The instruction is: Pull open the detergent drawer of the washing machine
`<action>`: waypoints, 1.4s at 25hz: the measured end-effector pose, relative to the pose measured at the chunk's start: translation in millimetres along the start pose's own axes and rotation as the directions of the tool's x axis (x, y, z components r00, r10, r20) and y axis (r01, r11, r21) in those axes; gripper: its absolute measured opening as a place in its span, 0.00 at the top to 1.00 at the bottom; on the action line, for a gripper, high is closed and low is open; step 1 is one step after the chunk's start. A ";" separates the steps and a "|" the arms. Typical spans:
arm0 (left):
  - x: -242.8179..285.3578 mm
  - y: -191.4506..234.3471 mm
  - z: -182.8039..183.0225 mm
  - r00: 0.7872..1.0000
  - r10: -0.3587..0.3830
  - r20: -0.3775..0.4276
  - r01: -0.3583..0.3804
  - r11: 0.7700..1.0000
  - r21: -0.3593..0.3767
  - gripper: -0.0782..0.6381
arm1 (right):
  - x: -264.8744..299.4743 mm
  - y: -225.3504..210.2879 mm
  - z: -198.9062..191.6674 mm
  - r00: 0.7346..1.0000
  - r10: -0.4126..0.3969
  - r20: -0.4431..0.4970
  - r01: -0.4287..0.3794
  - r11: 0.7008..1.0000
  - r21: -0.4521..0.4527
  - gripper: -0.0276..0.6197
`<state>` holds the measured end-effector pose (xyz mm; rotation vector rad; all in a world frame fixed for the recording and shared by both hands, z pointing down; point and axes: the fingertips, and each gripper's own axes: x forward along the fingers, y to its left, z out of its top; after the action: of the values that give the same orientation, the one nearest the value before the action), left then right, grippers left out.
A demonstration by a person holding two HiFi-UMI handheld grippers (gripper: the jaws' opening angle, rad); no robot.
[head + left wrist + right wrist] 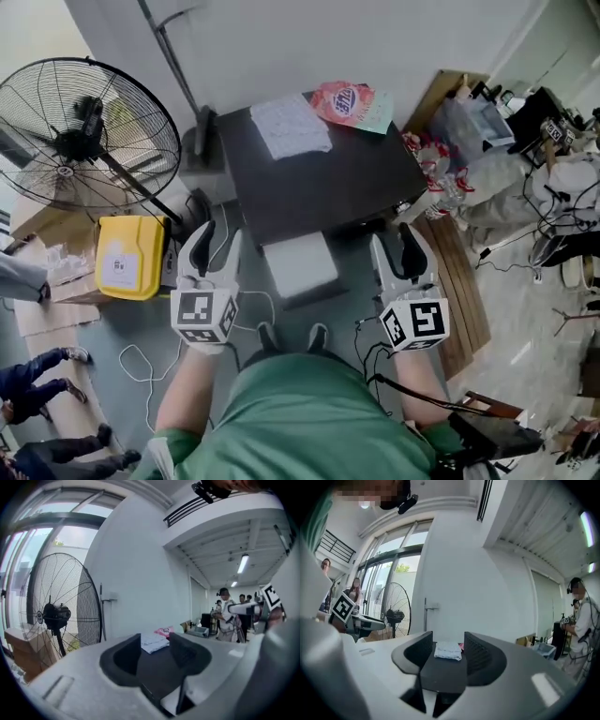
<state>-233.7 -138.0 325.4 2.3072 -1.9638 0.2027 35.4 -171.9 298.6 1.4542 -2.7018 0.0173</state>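
The washing machine (319, 178) is seen from above, its top dark. On that top lie a white folded cloth (291, 125) and a pink detergent bag (344, 101). A white box-shaped part (298, 265) juts out from the machine's front, between my two grippers; I cannot tell whether it is the drawer. My left gripper (217, 242) is held to its left, open and empty. My right gripper (397, 242) is to its right, also open and empty. Both gripper views look level over the dark top, the left gripper (154, 644) and the right gripper (447, 641) framing the cloth (448, 650).
A large standing fan (84, 131) and a yellow container (129, 255) are at the left. A wooden pallet (464, 281) and cluttered gear lie at the right. Cables trail on the floor (141, 361). People stand at the lower left (37, 375).
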 end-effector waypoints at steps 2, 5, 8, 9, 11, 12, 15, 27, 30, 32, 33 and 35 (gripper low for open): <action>-1.5 2.2 14.8 1.000 0.009 0.029 -0.009 1.000 0.008 0.63 | 1.4 0.4 12.6 1.000 -0.002 0.024 0.003 0.999 -0.033 0.64; -3.9 5.8 35.9 0.997 0.021 0.076 -0.023 0.999 0.029 0.64 | 3.9 0.7 24.2 0.999 -0.007 0.050 0.010 0.997 -0.072 0.64; -10.2 5.8 46.0 0.994 0.031 0.108 -0.037 0.998 0.060 0.65 | 2.9 5.5 27.5 0.997 0.004 0.074 0.003 0.996 -0.094 0.64; -12.2 5.6 47.4 0.993 0.032 0.114 -0.040 0.997 0.064 0.66 | 2.5 7.2 27.9 0.997 0.010 0.081 -0.002 0.995 -0.100 0.64; -14.3 5.0 49.0 0.993 0.033 0.117 -0.041 0.997 0.064 0.67 | 2.7 8.2 28.5 0.996 0.012 0.091 -0.003 0.994 -0.105 0.64; -14.7 4.5 49.2 0.993 0.033 0.115 -0.041 0.997 0.065 0.67 | 2.9 7.4 28.8 0.996 0.006 0.091 0.003 0.995 -0.099 0.64; -16.0 3.8 47.2 0.994 0.035 0.106 -0.043 0.997 0.072 0.68 | 3.8 5.9 27.1 0.996 -0.014 0.085 0.021 0.996 -0.084 0.64; -16.5 5.8 36.1 0.995 0.056 0.081 -0.061 0.996 0.058 0.68 | 5.2 3.2 20.1 0.996 -0.005 0.094 0.013 0.996 -0.083 0.65; -15.6 6.2 35.7 0.995 0.060 0.078 -0.064 0.996 0.056 0.68 | 5.7 2.7 20.0 0.995 -0.003 0.095 0.011 0.996 -0.083 0.65; -14.4 7.2 36.1 0.995 0.061 0.076 -0.066 0.996 0.058 0.68 | 7.3 2.1 20.4 0.995 -0.002 0.097 0.010 0.997 -0.080 0.65; -13.9 7.4 36.6 0.995 0.062 0.075 -0.066 0.996 0.059 0.68 | 7.8 1.6 20.6 0.995 -0.002 0.097 0.009 0.997 -0.079 0.65; -13.1 7.0 36.9 0.995 0.062 0.073 -0.067 0.996 0.059 0.68 | 8.0 0.4 20.4 0.995 -0.001 0.095 0.008 0.997 -0.077 0.65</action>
<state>-241.5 -132.5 286.8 2.3204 -2.0965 0.1911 29.5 -179.2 278.9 1.4753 -2.7394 -0.1593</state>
